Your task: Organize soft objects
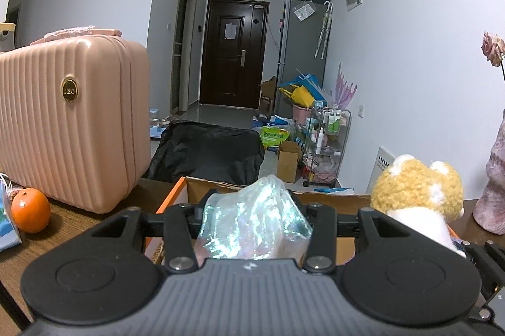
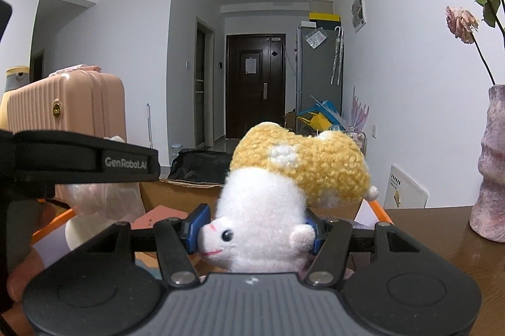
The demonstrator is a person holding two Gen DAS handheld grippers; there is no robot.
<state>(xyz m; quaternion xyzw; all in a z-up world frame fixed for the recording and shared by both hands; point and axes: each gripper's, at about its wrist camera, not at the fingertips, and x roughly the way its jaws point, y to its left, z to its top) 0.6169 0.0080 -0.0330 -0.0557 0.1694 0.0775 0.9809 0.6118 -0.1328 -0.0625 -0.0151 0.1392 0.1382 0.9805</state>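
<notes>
My left gripper is shut on a crumpled iridescent plastic bag, which bulges up between the black fingers. It hangs just above an open cardboard box with orange edges. My right gripper is shut on a plush toy with a white head and curly yellow body; the blue pads squeeze its head from both sides. The toy is over the same box, to the right of the bag. The plush also shows at the right of the left wrist view.
A pink ribbed suitcase stands on the wooden table left of the box, with an orange in front of it. A pinkish vase with dried roses stands at the right. Beyond the table's far edge is a cluttered floor.
</notes>
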